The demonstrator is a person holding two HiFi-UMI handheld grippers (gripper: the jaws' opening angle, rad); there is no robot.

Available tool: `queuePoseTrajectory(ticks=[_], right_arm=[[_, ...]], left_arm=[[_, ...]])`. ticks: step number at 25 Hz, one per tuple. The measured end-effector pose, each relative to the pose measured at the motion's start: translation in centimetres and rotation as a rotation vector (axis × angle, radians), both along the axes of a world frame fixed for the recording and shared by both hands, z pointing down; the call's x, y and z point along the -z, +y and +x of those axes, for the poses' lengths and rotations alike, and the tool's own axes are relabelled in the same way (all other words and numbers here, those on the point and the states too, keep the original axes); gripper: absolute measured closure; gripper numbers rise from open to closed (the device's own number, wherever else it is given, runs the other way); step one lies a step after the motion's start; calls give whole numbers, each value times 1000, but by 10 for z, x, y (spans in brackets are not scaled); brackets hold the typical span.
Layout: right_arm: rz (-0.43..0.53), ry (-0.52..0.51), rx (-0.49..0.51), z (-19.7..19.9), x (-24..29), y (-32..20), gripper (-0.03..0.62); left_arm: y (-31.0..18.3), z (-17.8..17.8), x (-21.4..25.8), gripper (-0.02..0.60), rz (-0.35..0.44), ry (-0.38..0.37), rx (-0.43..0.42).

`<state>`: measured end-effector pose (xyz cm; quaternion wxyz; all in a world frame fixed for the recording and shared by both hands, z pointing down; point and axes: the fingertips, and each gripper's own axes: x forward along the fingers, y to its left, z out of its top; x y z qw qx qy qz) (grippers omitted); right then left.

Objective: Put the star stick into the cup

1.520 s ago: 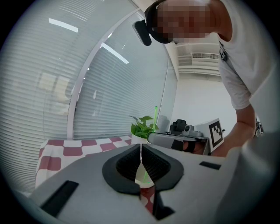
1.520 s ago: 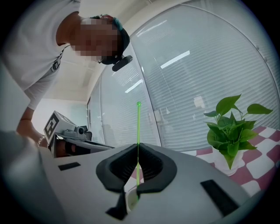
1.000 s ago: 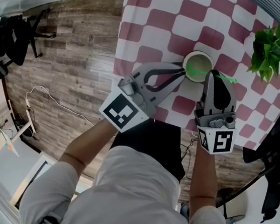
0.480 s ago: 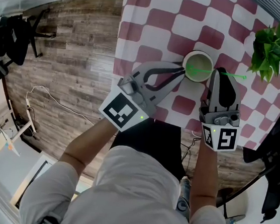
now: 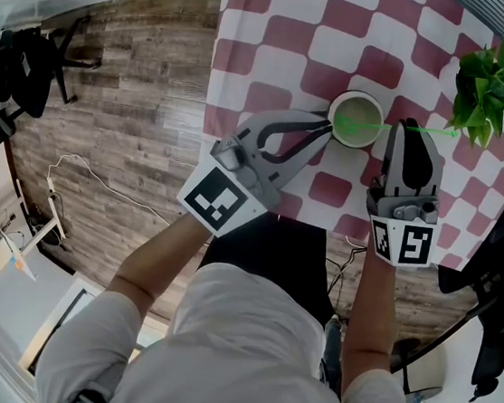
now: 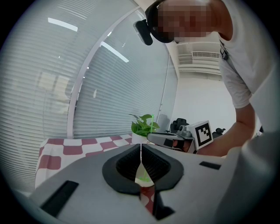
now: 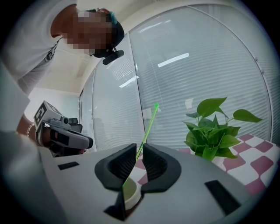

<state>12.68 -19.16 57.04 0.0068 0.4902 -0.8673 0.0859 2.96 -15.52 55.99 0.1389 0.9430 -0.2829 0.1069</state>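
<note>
Right gripper [image 7: 141, 151]: jaws all but closed, pads pinching the thin green star stick [image 7: 148, 127]. Only the right gripper view shows the grip itself. From the pads the stick slants up to a small knob at its far end and down toward the cup [image 7: 131, 194], which sits low and left of the jaws.

The head view adds the layout. The stick lies crosswise at this gripper's tips, one end over the cup's mouth to the left, the other reaching toward the plant [image 5: 487, 83] to the right. Whether the near end dips below the rim cannot be told.

Left gripper [image 5: 328, 126]: jaws drawn together on the cup's near wall. The left gripper view shows the pale cup wedged between the pads, with the other gripper just beyond to the right.

Pose: both forearms extend forward from the torso. The left gripper angles diagonally in toward the cup. The right gripper points straight ahead, just beside the cup. Each marker cube [image 5: 225, 200] sits nearest the person. The cup stands on the checked cloth [image 5: 282, 26].
</note>
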Motion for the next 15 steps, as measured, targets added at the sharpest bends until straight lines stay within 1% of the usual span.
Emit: queuePoseTrajectory(ticks=[15], right_arm=[[-26, 13, -61, 23, -19, -8, 536]], left_arm=[[2, 0, 1, 541, 1, -4, 3]])
